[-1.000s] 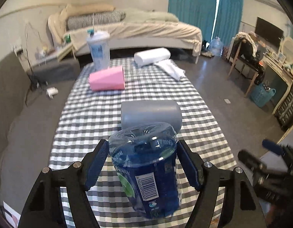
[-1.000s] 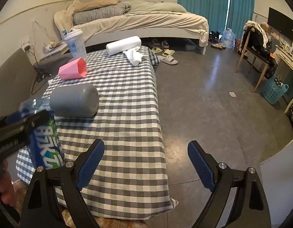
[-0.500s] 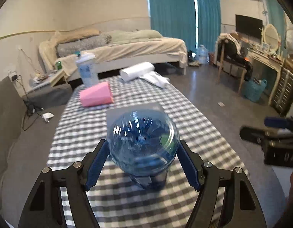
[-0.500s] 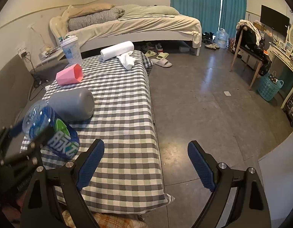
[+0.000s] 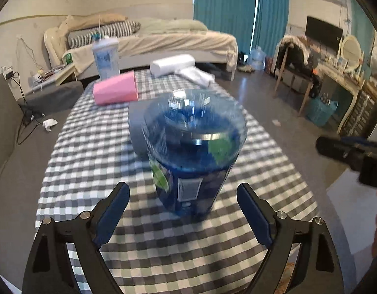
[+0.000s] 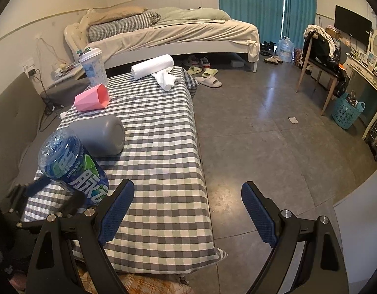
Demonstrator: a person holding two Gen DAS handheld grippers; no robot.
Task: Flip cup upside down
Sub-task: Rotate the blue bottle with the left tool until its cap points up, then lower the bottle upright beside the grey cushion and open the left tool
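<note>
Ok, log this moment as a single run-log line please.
left gripper: open, just behind blue cup | blue cup: bottom up on checked tablecloth | right gripper: open, empty, over floor | grey cup: on its side

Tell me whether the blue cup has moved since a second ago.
Yes. The blue cup went from upright to tilted toward the gray cup, now released by the open left claw.

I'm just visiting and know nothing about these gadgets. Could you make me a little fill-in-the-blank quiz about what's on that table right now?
1. The blue bottle stands between the fingers of the ____ gripper, which is open.
2. The pink cup lies on its ____.
3. Directly behind the bottle lies a ____ cup.
4. The tablecloth has a ____ pattern.

Missing words: left; side; grey; checked
</note>
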